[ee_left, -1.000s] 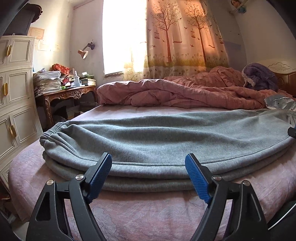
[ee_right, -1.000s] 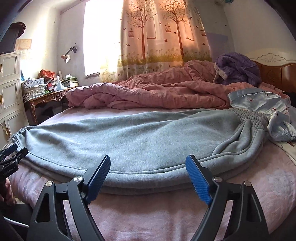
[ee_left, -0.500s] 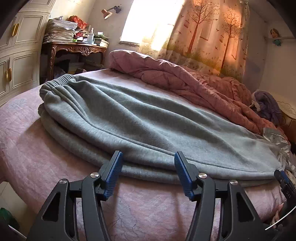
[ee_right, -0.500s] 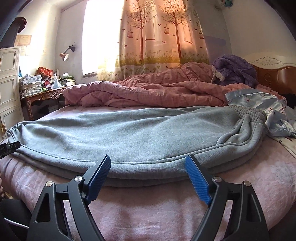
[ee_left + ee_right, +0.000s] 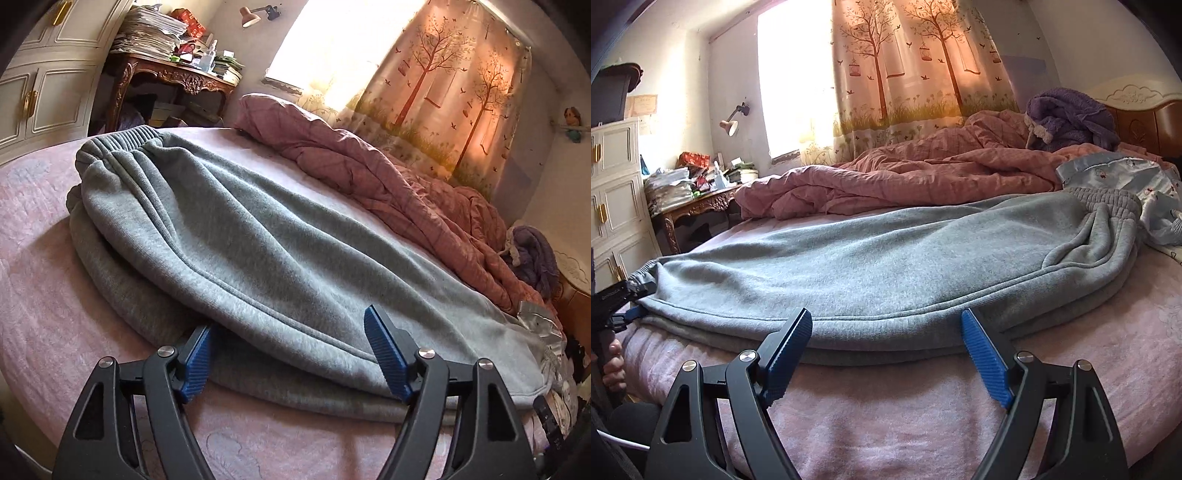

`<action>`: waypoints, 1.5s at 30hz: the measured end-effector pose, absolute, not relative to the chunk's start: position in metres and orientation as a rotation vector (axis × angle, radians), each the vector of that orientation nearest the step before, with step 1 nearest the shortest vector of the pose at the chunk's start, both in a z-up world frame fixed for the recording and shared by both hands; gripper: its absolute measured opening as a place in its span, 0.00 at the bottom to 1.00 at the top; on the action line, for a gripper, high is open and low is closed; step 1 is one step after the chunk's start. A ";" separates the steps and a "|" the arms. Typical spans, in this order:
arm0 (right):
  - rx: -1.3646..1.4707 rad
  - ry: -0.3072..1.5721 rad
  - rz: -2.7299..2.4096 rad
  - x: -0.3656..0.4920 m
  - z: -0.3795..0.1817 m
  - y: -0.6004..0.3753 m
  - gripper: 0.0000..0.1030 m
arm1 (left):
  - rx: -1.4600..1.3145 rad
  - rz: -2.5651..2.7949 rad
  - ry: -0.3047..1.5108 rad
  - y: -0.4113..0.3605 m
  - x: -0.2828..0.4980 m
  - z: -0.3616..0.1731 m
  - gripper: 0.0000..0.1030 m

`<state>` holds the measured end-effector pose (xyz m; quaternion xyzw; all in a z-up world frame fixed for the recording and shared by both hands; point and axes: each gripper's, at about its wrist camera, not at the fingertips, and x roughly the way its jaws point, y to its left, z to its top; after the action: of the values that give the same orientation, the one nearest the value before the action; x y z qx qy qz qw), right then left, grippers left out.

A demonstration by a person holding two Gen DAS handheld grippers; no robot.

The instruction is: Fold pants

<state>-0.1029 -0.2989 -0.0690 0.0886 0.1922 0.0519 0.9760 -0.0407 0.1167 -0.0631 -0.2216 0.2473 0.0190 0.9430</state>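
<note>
Grey pants [image 5: 280,254] lie folded lengthwise across pink bed sheet [image 5: 33,236], one leg stacked on other; no legible label on fabric.

Left gripper [image 5: 286,354]: jaws opening, straddling near folded edge, left pad tucked under upper layer, nothing clamped.

Right gripper [image 5: 886,343]: jaws wide apart, short of near edge, holding nothing.

Right view alone shows waistband at 2 o'clock, blue printed cloth [image 5: 1123,177] beside it, person's hand [image 5: 615,365] at 9 o'clock; small print on the other tool there unreadable.

Left view alone shows cuffs at 10 o'clock, cluttered desk [image 5: 177,74] beyond.
</note>
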 end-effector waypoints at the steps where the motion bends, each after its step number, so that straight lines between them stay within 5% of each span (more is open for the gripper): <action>1: 0.188 0.404 0.107 -0.101 -0.070 -0.301 0.82 | -0.446 0.047 0.489 0.115 -0.040 -0.061 0.72; 3: 0.197 0.412 0.111 -0.102 -0.070 -0.302 0.82 | -0.421 0.068 0.454 0.111 -0.040 -0.057 0.64; 5: 0.205 0.412 0.123 -0.106 -0.070 -0.304 0.82 | -0.388 0.145 0.444 0.109 -0.039 -0.057 0.13; 8: 0.262 0.442 0.142 -0.107 -0.074 -0.313 0.82 | -0.470 0.160 0.439 0.119 -0.044 -0.065 0.08; 23: 0.266 0.488 0.237 -0.084 -0.073 -0.308 0.81 | -0.434 0.203 0.417 0.121 -0.060 -0.069 0.08; 27: 0.382 0.451 0.231 -0.071 -0.066 -0.327 0.74 | -0.407 0.204 0.394 0.119 -0.065 -0.071 0.08; 29: 0.428 0.460 0.209 -0.061 -0.065 -0.336 0.65 | -0.406 0.207 0.398 0.120 -0.065 -0.072 0.08; 31: 0.425 0.497 0.136 -0.052 -0.068 -0.339 0.39 | -0.400 0.214 0.398 0.119 -0.066 -0.072 0.08; 34: 0.406 0.482 0.077 -0.057 -0.068 -0.340 0.18 | -0.390 0.220 0.397 0.118 -0.068 -0.072 0.08; 41: 0.225 0.376 0.035 -0.099 -0.053 -0.321 0.13 | -0.362 0.217 0.442 0.119 -0.066 -0.069 0.10; 45: 0.353 0.453 0.064 -0.089 -0.093 -0.337 0.13 | -0.379 0.187 0.443 0.126 -0.068 -0.080 0.13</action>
<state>-0.0892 -0.3373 -0.0932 0.1739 0.2235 0.0316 0.9585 -0.0677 0.1261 -0.0797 -0.1865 0.2178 0.0921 0.9536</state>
